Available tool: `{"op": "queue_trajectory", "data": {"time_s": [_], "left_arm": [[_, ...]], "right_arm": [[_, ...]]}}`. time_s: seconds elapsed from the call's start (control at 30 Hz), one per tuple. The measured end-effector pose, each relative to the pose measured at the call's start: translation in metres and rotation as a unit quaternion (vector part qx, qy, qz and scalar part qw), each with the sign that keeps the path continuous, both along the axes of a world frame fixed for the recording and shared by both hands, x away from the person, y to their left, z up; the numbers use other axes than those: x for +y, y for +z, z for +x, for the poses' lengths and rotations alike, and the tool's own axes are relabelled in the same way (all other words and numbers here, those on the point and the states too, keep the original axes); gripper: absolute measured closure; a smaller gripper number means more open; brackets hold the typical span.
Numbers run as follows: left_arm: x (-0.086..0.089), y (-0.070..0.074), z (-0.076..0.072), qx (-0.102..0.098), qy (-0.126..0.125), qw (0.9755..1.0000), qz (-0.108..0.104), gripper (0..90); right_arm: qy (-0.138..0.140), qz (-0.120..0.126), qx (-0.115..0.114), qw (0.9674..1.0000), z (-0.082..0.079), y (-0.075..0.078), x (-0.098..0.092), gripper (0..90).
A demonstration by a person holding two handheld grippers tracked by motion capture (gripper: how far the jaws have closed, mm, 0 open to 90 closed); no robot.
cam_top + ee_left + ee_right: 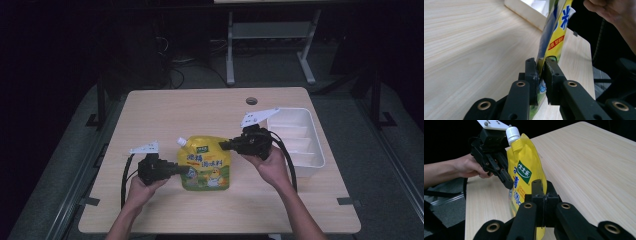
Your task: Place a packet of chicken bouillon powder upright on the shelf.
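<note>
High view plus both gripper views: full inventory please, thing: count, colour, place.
spout pouch: 1, yellow with green label, white cap, upright at table centre-front
tray: 1, white, divided, right side of table
table: 1, light wood, with a round hole near the far edge
desk frame: 1, grey, on the floor beyond the table
left gripper: 1, black, jaws shut on the pouch's left edge
right gripper: 1, black, jaws shut on the pouch's right edge
hands: 2, one holding each gripper
</note>
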State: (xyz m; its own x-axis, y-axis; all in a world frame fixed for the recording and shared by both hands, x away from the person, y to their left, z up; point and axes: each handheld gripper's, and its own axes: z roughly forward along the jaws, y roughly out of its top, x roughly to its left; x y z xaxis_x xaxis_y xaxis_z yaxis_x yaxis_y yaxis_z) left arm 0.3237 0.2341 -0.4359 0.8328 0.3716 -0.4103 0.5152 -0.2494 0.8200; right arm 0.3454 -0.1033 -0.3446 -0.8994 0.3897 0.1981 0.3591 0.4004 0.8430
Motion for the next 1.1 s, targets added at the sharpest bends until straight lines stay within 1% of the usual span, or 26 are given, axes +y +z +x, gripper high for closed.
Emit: {"op": "queue_trajectory", "data": {"time_s": [0.1, 0.17, 0.2, 0.27, 0.3, 0.33, 0.37, 0.4, 0.43, 0.5, 0.6, 0.67, 0.7, 0.77, 0.83, 0.93, 1.0, 1.07, 1.1], "left_arm": [[-0.001, 0.0, -0.001, -0.004, -0.006, 1.0, 0.003, 82.7], [-0.001, 0.0, -0.002, -0.005, -0.007, 1.0, 0.003, 83.5], [-0.002, 0.001, -0.003, -0.011, -0.008, 0.9999, 0.007, 83.9], [-0.003, 0.001, -0.003, -0.012, -0.009, 0.9999, 0.007, 84.2], [-0.003, 0.001, -0.004, -0.016, -0.013, 0.9997, 0.009, 84.4], [-0.003, 0.001, -0.004, -0.016, -0.013, 0.9997, 0.009, 84.5], [-0.004, 0.002, -0.005, -0.022, -0.017, 0.9996, 0.01, 84.7], [-0.004, 0.002, -0.005, -0.022, -0.017, 0.9996, 0.01, 84.7], [-0.004, 0.003, -0.007, -0.027, -0.018, 0.9994, 0.012, 84.8], [-0.005, 0.003, -0.007, -0.027, -0.016, 0.9994, 0.014, 84.7], [-0.005, 0.004, -0.008, -0.029, -0.019, 0.9993, 0.017, 84.9], [-0.005, 0.004, -0.009, -0.03, -0.02, 0.9991, 0.019, 85.0], [-0.005, 0.004, -0.009, -0.032, -0.021, 0.999, 0.02, 85.5], [-0.005, 0.005, -0.011, -0.036, -0.023, 0.9989, 0.022, 85.6], [-0.005, 0.005, -0.011, -0.038, -0.024, 0.9987, 0.022, 85.7], [-0.006, 0.006, -0.011, -0.036, -0.025, 0.9988, 0.021, 85.7], [-0.007, 0.006, -0.012, -0.038, -0.025, 0.9987, 0.023, 85.7], [-0.007, 0.006, -0.012, -0.039, -0.025, 0.9987, 0.024, 85.8], [-0.007, 0.006, -0.012, -0.039, -0.025, 0.9986, 0.024, 85.8]], "right_arm": [[0.018, 0.007, 0.01, 0.9998, 0.002, -0.001, -0.002, 88.6], [0.021, 0.01, 0.014, 0.9996, 0.003, -0.002, -0.003, 88.4], [0.026, 0.014, 0.018, 0.9994, 0.004, -0.004, -0.004, 86.8], [0.028, 0.017, 0.022, 0.9992, 0.005, -0.004, -0.005, 85.9], [0.037, 0.023, 0.029, 0.9986, 0.007, -0.006, -0.006, 84.2], [0.042, 0.022, 0.034, 0.9983, 0.008, -0.007, -0.005, 83.0], [0.047, 0.019, 0.035, 0.9981, 0.009, -0.008, -0.004, 81.3], [0.047, 0.019, 0.035, 0.9981, 0.009, -0.008, -0.004, 81.3], [0.052, 0.013, 0.041, 0.9977, 0.01, -0.01, -0.002, 80.0], [0.054, 0.013, 0.045, 0.9974, 0.011, -0.011, -0.002, 78.4], [0.06, 0.015, 0.045, 0.9971, 0.012, -0.012, 0.001, 76.5], [0.062, 0.012, 0.042, 0.9971, 0.011, -0.011, 0.002, 75.1], [0.071, 0.007, 0.04, 0.9967, 0.011, -0.01, 0.005, 74.2], [0.074, 0.003, 0.038, 0.9965, 0.01, -0.009, 0.007, 72.8], [0.081, 0.002, 0.04, 0.9959, 0.011, -0.009, 0.008, 72.4], [0.085, -0.004, 0.04, 0.9956, 0.011, -0.008, 0.011, 76.4], [0.084, -0.012, 0.032, 0.9959, 0.01, -0.008, 0.013, 77.3], [0.084, -0.013, 0.034, 0.9958, 0.01, -0.009, 0.015, 78.5], [0.084, -0.013, 0.033, 0.9958, 0.01, -0.009, 0.015, 80.7]]}}
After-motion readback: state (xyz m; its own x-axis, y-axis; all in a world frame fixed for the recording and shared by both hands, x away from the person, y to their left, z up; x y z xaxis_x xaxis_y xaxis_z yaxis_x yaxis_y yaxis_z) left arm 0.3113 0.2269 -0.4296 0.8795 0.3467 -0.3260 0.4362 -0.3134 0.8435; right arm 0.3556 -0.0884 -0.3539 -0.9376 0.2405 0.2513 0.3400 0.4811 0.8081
